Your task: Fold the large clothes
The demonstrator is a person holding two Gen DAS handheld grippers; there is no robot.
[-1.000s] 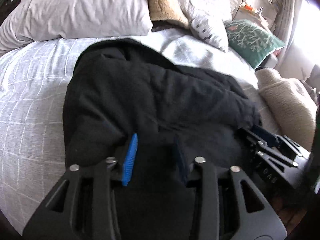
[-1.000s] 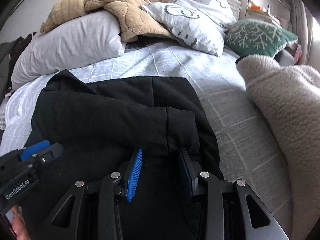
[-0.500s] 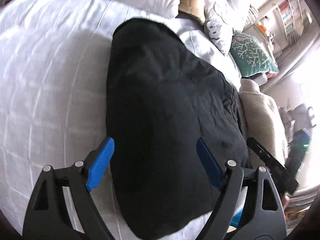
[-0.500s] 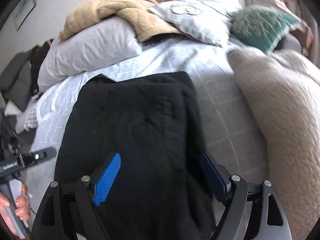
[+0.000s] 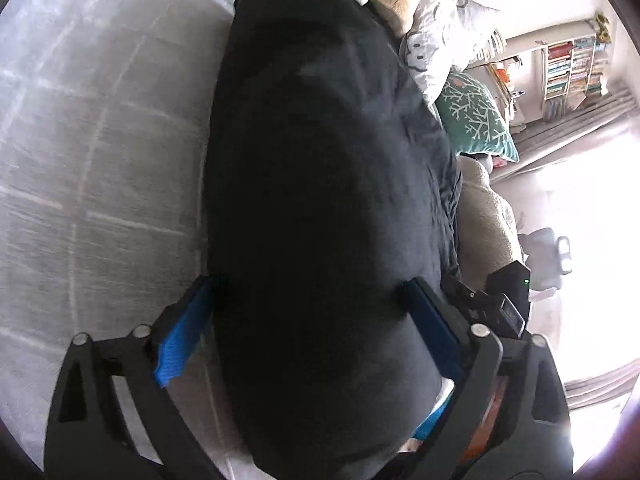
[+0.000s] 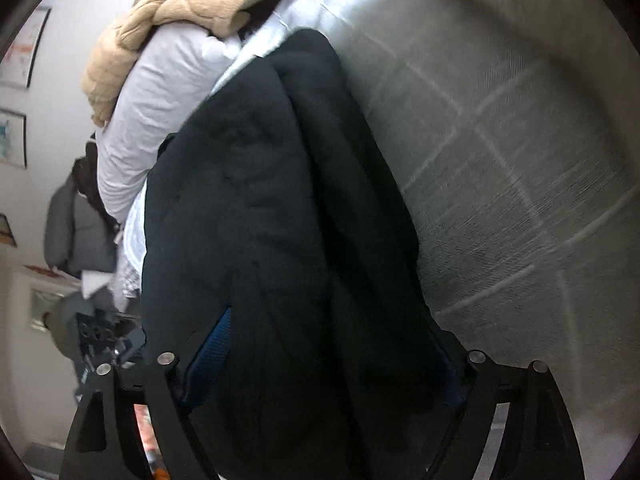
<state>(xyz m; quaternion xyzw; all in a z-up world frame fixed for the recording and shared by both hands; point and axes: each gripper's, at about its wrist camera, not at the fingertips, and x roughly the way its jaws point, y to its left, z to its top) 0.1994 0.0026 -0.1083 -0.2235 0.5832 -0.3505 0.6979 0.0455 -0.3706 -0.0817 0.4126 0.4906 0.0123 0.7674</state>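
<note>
bed (image 5: pixel 100 160): carrying the garment | garment (image 5: pixel 320 200): lying folded lengthwise along the bed, near end between both tools | left tool (image 5: pixel 308 320), right tool (image 6: pixel 324 360): jaws opening, straddling the cloth without pinching | I am aiming to pinch matching corners, all layers.

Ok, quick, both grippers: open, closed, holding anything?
Left gripper: jaws opening wide, astride the black garment, not gripping.
Right gripper: jaws opening, garment between them, not gripped.
</note>
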